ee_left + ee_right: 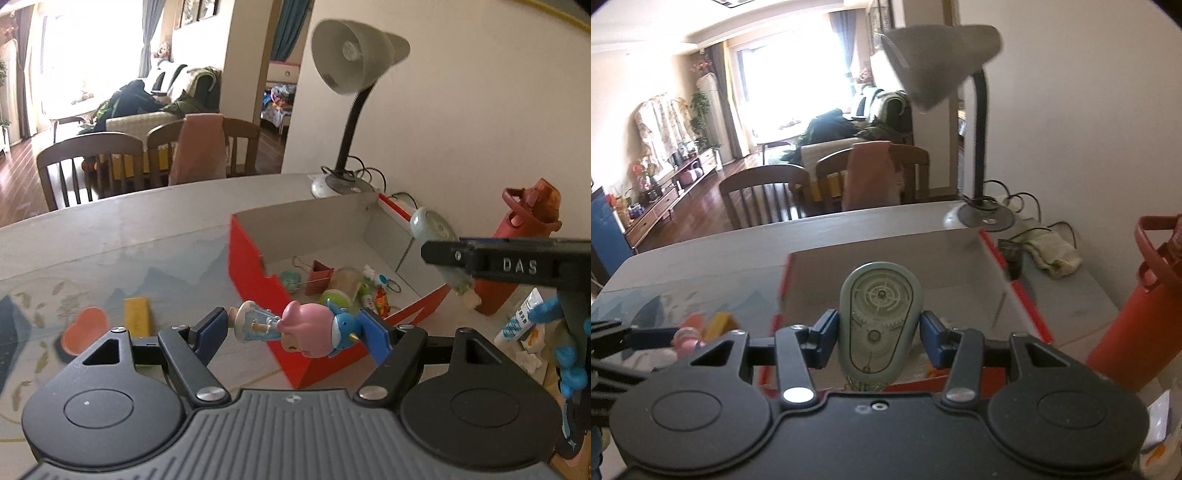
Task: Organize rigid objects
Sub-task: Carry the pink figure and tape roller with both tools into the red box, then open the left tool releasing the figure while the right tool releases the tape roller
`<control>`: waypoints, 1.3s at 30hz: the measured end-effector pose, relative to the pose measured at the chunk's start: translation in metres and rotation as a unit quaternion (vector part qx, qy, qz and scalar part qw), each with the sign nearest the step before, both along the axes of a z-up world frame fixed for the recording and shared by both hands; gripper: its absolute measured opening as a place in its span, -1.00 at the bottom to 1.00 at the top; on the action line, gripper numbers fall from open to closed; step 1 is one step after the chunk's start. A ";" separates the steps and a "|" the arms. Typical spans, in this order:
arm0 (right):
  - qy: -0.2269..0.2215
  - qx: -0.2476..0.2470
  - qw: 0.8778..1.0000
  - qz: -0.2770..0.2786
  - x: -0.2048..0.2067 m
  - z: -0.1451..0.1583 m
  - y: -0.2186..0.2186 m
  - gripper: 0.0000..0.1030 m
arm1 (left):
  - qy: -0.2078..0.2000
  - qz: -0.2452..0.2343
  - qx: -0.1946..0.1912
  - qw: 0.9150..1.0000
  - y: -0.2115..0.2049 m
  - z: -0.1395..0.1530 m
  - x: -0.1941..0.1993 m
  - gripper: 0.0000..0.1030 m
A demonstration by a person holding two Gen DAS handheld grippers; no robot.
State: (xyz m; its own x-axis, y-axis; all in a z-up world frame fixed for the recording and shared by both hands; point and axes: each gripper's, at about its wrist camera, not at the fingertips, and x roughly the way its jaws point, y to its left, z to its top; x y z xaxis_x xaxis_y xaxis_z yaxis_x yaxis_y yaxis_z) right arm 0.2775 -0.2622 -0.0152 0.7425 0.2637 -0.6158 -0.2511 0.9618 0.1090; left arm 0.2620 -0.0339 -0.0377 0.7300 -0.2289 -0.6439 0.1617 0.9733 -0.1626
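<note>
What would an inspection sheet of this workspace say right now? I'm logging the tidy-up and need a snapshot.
Surface: grey table with a printed mat.
Job's things: red cardboard box holding small toys and a binder clip; yellow block and heart-shaped piece lie outside on the mat.
Clutter: red water bottle, tube, crumpled cloth.
Grippers: left gripper shut on toy figures; right gripper shut on a pale green gear gadget.
Cables: black cords by the desk lamp base.
Surroundings: wooden chairs, a sofa, bright window beyond.
</note>
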 end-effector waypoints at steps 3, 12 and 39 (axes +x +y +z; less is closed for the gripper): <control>0.008 0.006 1.000 -0.007 0.015 -0.007 -0.016 -0.09 | 0.009 -0.009 0.007 1.000 -0.018 -0.005 0.013 0.49; 0.026 -0.007 0.999 -0.019 0.060 -0.027 -0.042 -0.09 | 0.036 -0.030 0.032 0.998 -0.059 -0.017 0.058 0.49; 0.147 -0.025 0.988 0.034 0.126 -0.106 -0.037 -0.09 | 0.142 -0.043 0.104 0.983 -0.125 -0.079 0.150 0.49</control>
State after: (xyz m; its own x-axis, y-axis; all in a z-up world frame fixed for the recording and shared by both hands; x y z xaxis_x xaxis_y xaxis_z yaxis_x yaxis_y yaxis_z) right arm 0.4032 -0.2989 -0.1215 0.5110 0.2713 -0.8156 -0.2807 0.9495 0.1400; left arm 0.4124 -0.1590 -0.1167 0.4975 -0.1244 -0.8585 0.2219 0.9750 -0.0127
